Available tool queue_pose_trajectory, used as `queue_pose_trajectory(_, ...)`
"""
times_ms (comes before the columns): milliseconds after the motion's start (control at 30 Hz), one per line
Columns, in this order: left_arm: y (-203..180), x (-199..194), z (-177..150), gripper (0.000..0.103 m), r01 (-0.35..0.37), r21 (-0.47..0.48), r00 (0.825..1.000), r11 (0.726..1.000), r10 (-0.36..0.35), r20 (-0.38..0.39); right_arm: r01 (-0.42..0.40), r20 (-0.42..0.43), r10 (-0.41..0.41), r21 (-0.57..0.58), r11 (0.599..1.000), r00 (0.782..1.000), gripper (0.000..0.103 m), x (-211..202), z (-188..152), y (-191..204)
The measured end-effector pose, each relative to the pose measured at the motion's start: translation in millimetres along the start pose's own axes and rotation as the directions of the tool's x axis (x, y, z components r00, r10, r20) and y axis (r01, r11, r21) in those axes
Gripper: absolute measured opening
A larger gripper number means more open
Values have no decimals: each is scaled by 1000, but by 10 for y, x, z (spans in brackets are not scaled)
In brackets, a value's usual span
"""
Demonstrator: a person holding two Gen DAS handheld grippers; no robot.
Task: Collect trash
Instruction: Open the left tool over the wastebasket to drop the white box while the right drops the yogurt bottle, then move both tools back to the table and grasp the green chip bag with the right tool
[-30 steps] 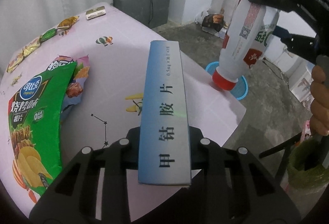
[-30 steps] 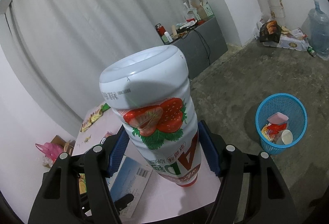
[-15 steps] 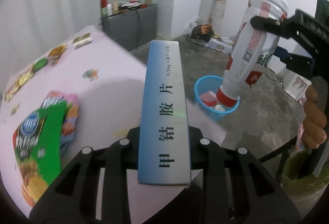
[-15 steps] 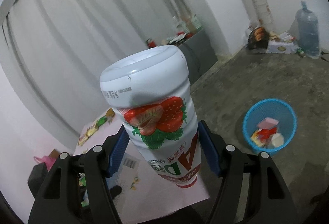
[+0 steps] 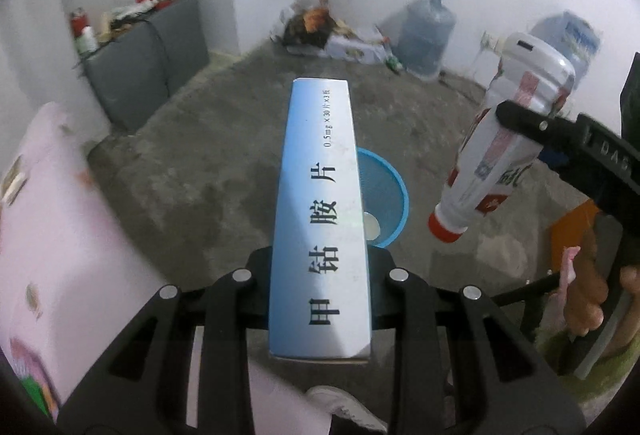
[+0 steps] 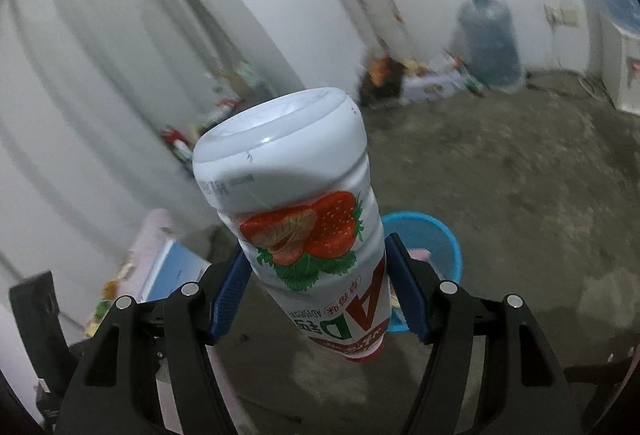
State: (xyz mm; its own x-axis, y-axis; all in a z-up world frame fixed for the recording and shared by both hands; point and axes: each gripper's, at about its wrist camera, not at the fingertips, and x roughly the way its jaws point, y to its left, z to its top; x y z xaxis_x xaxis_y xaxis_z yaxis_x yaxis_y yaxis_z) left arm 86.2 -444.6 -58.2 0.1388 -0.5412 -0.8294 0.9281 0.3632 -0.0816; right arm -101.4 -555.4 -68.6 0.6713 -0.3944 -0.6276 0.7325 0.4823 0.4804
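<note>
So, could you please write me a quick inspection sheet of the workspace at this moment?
Surface: pink table at left edge; bare concrete floor ahead.
Job's things: blue medicine box; strawberry drink bottle, cap down; blue basket on the floor, some trash inside.
Clutter: water jug and litter pile by the far wall.
Grippers: left hand-held gripper shut on the box; right hand-held gripper shut on the bottle.
Cables: nothing seen.
Surroundings: grey cabinet, white walls, curtain.
</note>
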Motion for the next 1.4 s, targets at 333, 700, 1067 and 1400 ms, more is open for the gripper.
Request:
queue_pose_trajectory(333,-61,1335,530,88,-92,-40,989,995,87,-115,80,-265,2,298,951,964,88,1731,22,-1272)
queue_pose_trajectory(700,233,841,334,88,-84,-95,993,992,75,-92,113,-267,11,446,888,964,88,1470,-662,-1826)
queue_pose_trajectory(1067,444,-662,-272,91,16,-260,985,966,29,168,15,-138,14,203,979,990,88,457,-660,-489)
queue_pose_trajectory(1400,904,-1591,-1740,91,29,-412,992,911,24,124,-89,-51,78,-282,955,996,97,-299,-796,1222)
